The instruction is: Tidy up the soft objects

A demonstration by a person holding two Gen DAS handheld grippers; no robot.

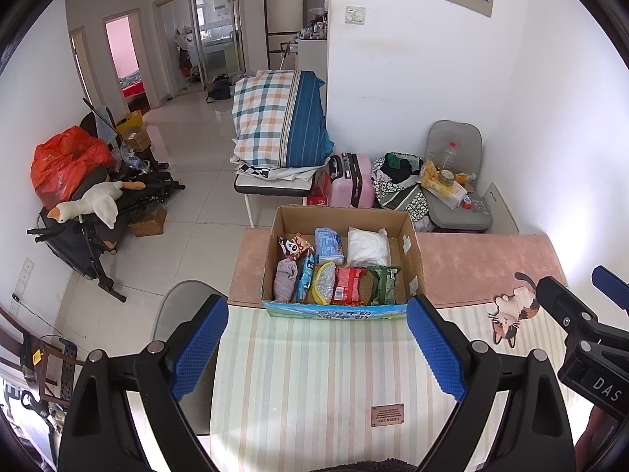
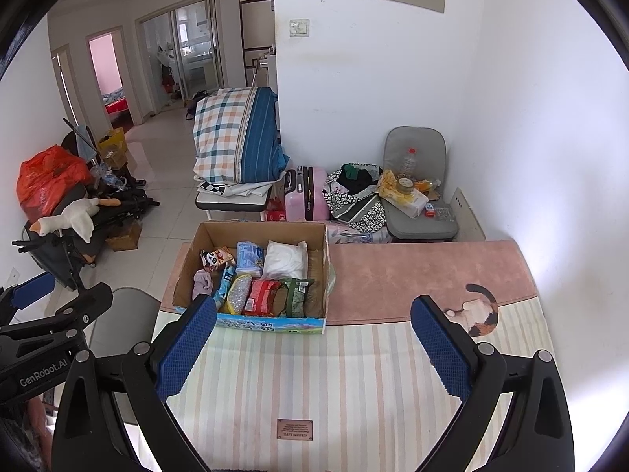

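Observation:
A cardboard box [image 1: 411, 251] stands on the table, also in the right wrist view [image 2: 188, 267]. It holds several soft packs: a white pouch [image 1: 367, 246], a blue tissue pack [image 1: 328, 244], a red pack [image 1: 348, 285], a green pack [image 1: 383, 283], a lilac cloth [image 1: 285, 281] and a panda snack bag [image 1: 293, 246]. My left gripper [image 1: 318, 348] is open and empty above the striped mat [image 1: 314, 385], in front of the box. My right gripper [image 2: 314, 348] is open and empty, to the right of the left one.
A pink mat with a cat figure [image 1: 515, 310] covers the table's far and right part. Beyond the table stand a pink suitcase [image 1: 352, 181], a grey chair [image 1: 456, 181] with clutter, a bench with folded bedding [image 1: 279, 118], and a stroller with a plush goose [image 1: 90, 204].

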